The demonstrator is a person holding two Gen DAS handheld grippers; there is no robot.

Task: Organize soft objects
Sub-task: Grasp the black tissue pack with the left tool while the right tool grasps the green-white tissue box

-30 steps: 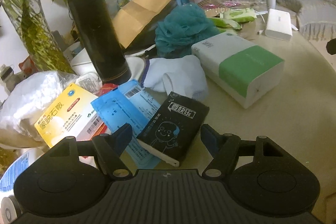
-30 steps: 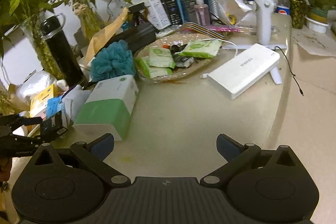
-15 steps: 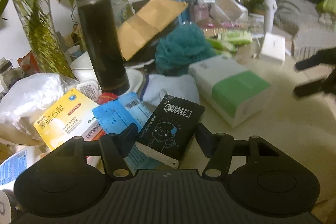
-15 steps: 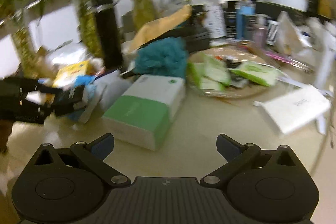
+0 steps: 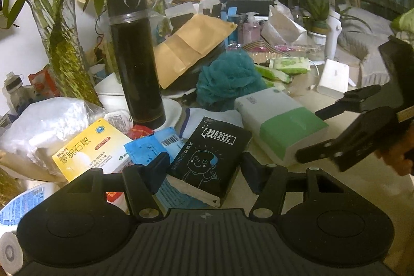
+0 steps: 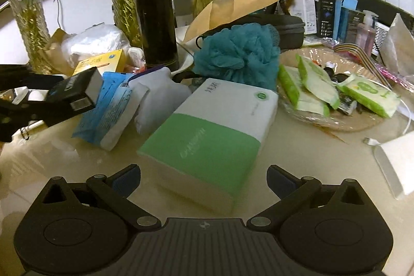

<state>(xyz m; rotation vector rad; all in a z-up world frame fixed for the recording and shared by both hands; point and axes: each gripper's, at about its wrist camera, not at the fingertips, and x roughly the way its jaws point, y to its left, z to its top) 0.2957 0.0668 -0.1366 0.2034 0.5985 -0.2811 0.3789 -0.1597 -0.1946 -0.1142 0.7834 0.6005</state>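
Cluttered table: left tool grips black tissue pack; right view alone shows right tool wide

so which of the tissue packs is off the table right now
The black tissue pack with the cartoon face: it is clamped in the left gripper and lifted, while the green-and-white tissue pack and the blue pack lie on the table.

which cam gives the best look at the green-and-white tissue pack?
Right wrist view: the green-and-white tissue pack lies centred just ahead of the open right gripper, top and front faces unobstructed. Left wrist view shows it off to the right and smaller, its near corner crossed by the right gripper's finger.
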